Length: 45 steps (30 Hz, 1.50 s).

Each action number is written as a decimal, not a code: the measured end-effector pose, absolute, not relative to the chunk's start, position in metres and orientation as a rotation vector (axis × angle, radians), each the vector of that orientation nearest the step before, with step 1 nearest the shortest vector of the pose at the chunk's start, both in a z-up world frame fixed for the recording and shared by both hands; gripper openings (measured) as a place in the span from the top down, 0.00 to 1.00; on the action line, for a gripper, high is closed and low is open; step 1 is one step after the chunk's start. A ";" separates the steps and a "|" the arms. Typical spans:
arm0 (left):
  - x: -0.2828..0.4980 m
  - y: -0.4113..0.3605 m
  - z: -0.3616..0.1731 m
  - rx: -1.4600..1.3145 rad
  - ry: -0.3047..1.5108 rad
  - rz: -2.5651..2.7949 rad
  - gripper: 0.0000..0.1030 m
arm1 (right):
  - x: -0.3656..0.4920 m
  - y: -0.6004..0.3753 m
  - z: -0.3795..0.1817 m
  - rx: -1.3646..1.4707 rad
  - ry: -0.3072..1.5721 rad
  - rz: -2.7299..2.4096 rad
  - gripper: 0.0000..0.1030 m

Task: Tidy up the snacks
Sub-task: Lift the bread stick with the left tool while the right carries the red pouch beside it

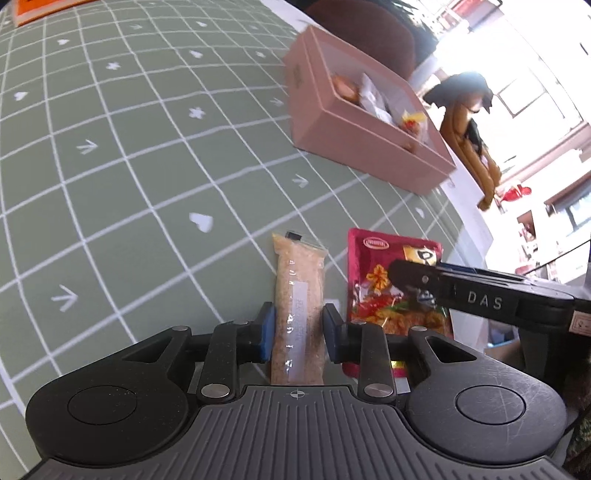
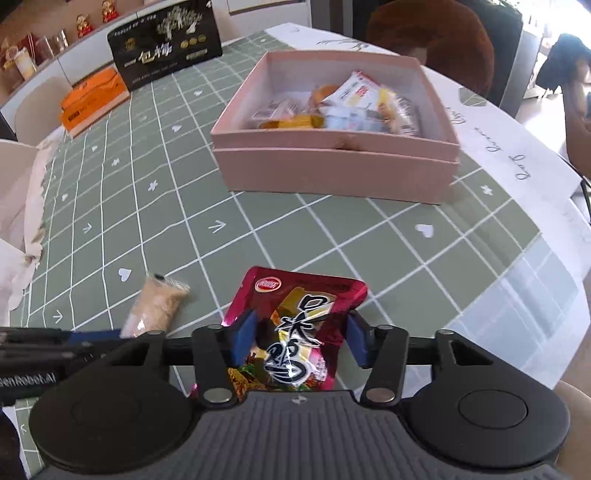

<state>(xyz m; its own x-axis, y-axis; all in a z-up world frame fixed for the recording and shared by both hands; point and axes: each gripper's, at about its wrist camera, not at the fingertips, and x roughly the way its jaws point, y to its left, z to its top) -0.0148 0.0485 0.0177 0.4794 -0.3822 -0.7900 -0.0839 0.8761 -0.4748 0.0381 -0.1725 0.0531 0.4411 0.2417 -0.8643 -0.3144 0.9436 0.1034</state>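
A long clear packet of beige grains [image 1: 298,306] lies on the green checked tablecloth [image 1: 129,147]. My left gripper [image 1: 298,332] has its blue pads on either side of it, pressed against its edges. A red foil snack pouch [image 2: 295,332] lies beside it to the right. My right gripper [image 2: 301,338] straddles the pouch with both blue pads against its sides. The beige packet also shows in the right wrist view [image 2: 155,310], and the pouch in the left wrist view [image 1: 384,280]. A pink open box [image 2: 332,147] holding several wrapped snacks stands further back.
A black printed box [image 2: 166,44] and an orange box [image 2: 92,99] stand at the far left of the table. A brown chair back [image 2: 432,33] is behind the pink box. The table's edge and white runner [image 2: 517,147] run along the right.
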 end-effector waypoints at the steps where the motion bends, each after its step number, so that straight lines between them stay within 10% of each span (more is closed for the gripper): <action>1: -0.016 0.046 0.018 -0.486 1.065 -0.188 0.69 | 0.038 -0.176 0.052 -0.074 1.058 0.341 0.51; 23: -0.016 0.044 0.018 -0.500 1.069 -0.158 0.69 | 0.010 -0.174 0.032 -0.108 1.140 0.307 0.19; 31: -0.014 0.046 0.016 -0.516 1.067 -0.189 0.69 | 0.012 -0.166 0.051 -0.232 1.063 0.248 0.51; 45: -0.009 0.053 0.010 -0.580 1.042 -0.249 0.69 | 0.015 -0.149 0.088 -0.185 1.048 0.299 0.71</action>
